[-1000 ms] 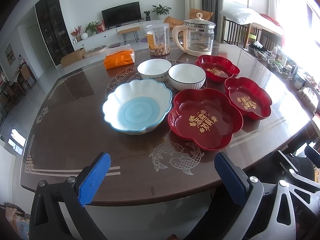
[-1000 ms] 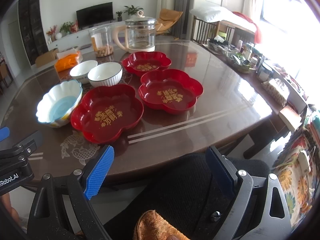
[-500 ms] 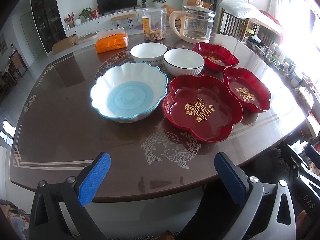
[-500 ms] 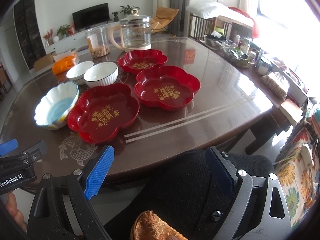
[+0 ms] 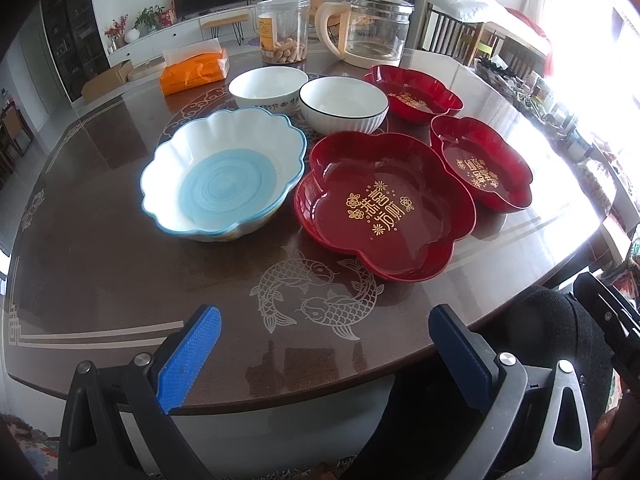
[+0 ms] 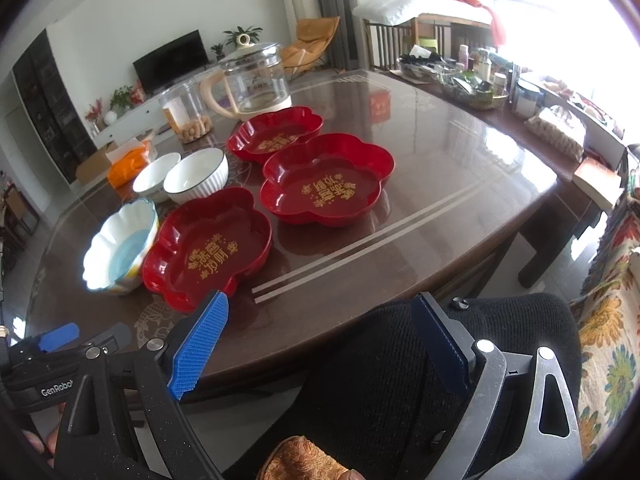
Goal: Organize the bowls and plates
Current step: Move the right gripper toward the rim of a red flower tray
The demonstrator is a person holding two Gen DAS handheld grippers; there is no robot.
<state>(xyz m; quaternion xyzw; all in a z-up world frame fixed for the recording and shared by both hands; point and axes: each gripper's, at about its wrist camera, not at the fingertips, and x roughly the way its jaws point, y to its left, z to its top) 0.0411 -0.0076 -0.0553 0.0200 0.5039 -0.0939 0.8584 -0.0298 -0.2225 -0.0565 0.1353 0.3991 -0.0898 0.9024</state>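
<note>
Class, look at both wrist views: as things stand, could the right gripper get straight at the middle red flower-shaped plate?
Probably yes. The right gripper is open and holds nothing, and bare table lies on the near and right sides of the middle red plate. The nearest red plate sits to the left, off that line.

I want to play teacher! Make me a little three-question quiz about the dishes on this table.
1. How many red flower-shaped plates are on the table?
2. True or false: the left claw is holding a bowl.
3. What sits left of the nearest red plate: A) scalloped blue-and-white bowl, B) glass kettle, C) orange tissue pack?

Key: 1. Three. 2. False, it is open and empty. 3. A.
</note>
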